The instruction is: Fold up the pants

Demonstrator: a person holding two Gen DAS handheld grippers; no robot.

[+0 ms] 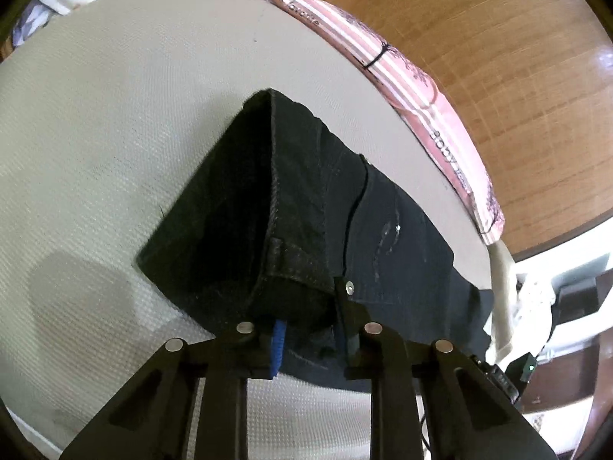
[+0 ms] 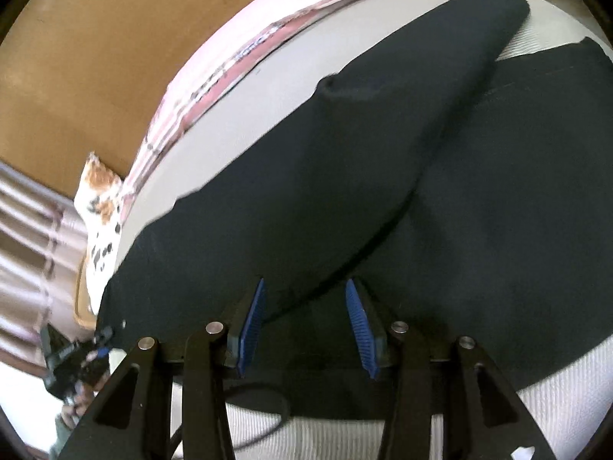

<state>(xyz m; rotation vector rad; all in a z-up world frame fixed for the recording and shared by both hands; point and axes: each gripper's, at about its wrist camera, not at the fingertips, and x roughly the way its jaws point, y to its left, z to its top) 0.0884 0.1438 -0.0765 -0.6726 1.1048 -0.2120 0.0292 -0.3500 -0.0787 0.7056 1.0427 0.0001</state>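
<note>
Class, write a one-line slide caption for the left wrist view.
Left gripper clamps the waistband of black denim pants spread on a white textured bed surface.

Setting: a home, most likely a bedroom. We note a bed with a white textured mattress cover [image 1: 115,115] filling most of both views; a pink-and-white striped printed sheet [image 1: 413,69] along its far edge; a wooden panel [image 1: 479,19], perhaps a headboard or wall, at upper right of the left view; a spotted pillow [image 2: 101,207] and pleated curtain [image 2: 27,249] at the right view's left.
</note>
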